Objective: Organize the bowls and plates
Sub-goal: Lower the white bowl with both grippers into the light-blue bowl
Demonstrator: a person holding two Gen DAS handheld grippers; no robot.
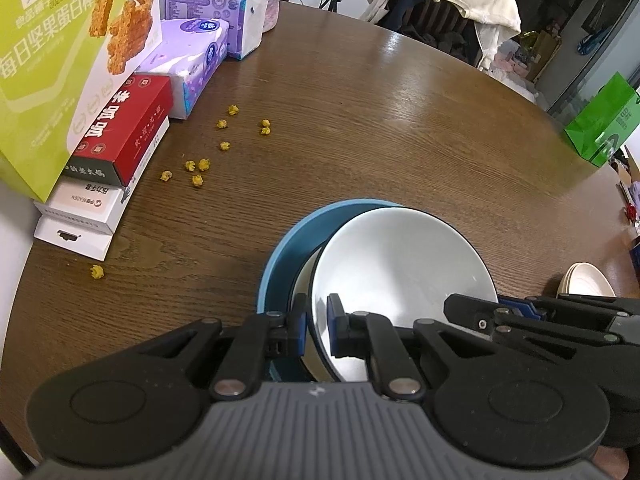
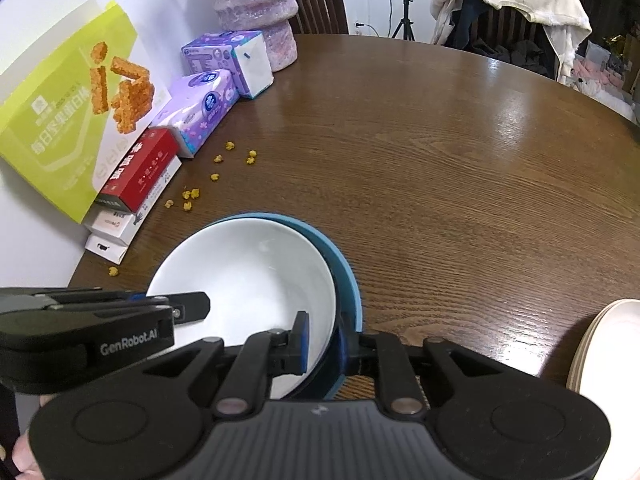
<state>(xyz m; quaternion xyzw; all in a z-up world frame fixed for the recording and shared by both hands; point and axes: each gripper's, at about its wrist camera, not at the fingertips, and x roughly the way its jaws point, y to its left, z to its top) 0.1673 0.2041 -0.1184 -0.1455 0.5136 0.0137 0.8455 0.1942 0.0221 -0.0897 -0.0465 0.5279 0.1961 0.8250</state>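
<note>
A: How are the grippers set?

B: The left gripper (image 1: 318, 326) is closed on the near-left rim of the white bowl (image 1: 400, 272), one finger inside, one outside. The right gripper (image 2: 324, 340) is clamped on the opposite rim the same way.

A: And where is the bowl?

B: It is nested, tilted, in a blue bowl (image 1: 280, 256) at the near edge of the round wooden table (image 1: 400, 120).

A: What is around it?

B: Bare wood is seen beyond. Plates (image 2: 612, 356) are stacked to the right; boxes (image 1: 120, 136) and yellow crumbs (image 1: 198, 168) lie at the left.
</note>
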